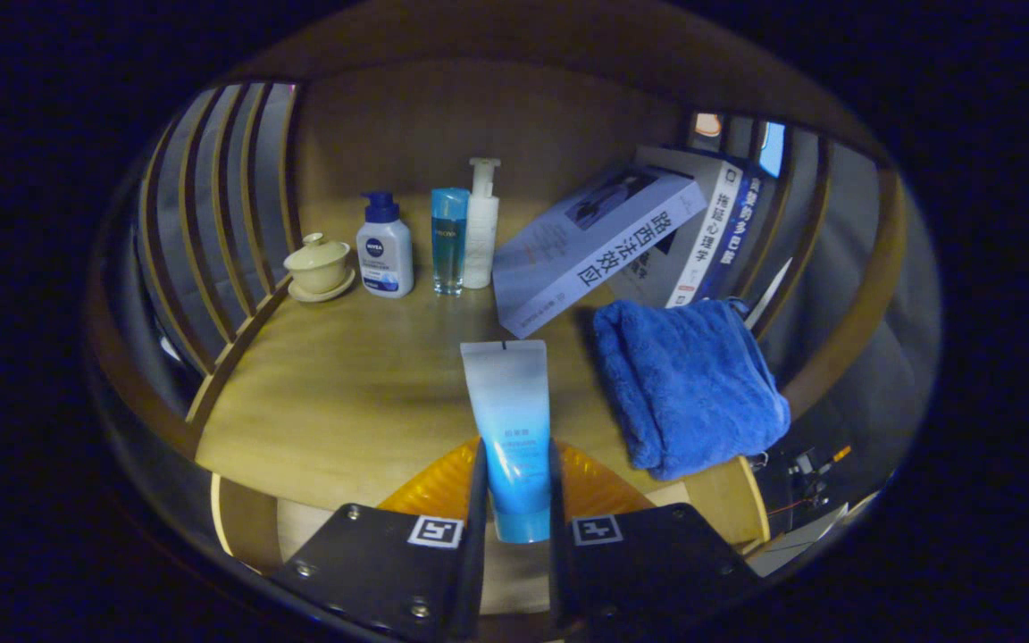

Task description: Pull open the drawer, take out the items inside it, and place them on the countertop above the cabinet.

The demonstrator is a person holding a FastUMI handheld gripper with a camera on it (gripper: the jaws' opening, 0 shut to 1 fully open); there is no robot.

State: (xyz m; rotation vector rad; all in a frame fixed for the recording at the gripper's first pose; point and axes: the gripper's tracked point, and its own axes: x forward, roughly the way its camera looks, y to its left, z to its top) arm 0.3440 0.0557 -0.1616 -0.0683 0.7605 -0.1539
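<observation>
My gripper is shut on a blue-and-white tube, which stands up between the fingers with its crimped end pointing ahead. The tube hangs over the front edge of the wooden countertop. Under the fingers lies an orange ribbed thing, partly hidden, down in front of the countertop's edge. A folded blue towel rests on the countertop just right of the tube.
At the back stand a lidded cream cup on a saucer, a white pump bottle with a blue top, a clear blue bottle and a tall white pump bottle. Leaning books are behind the towel. Curved wooden rails fence both sides.
</observation>
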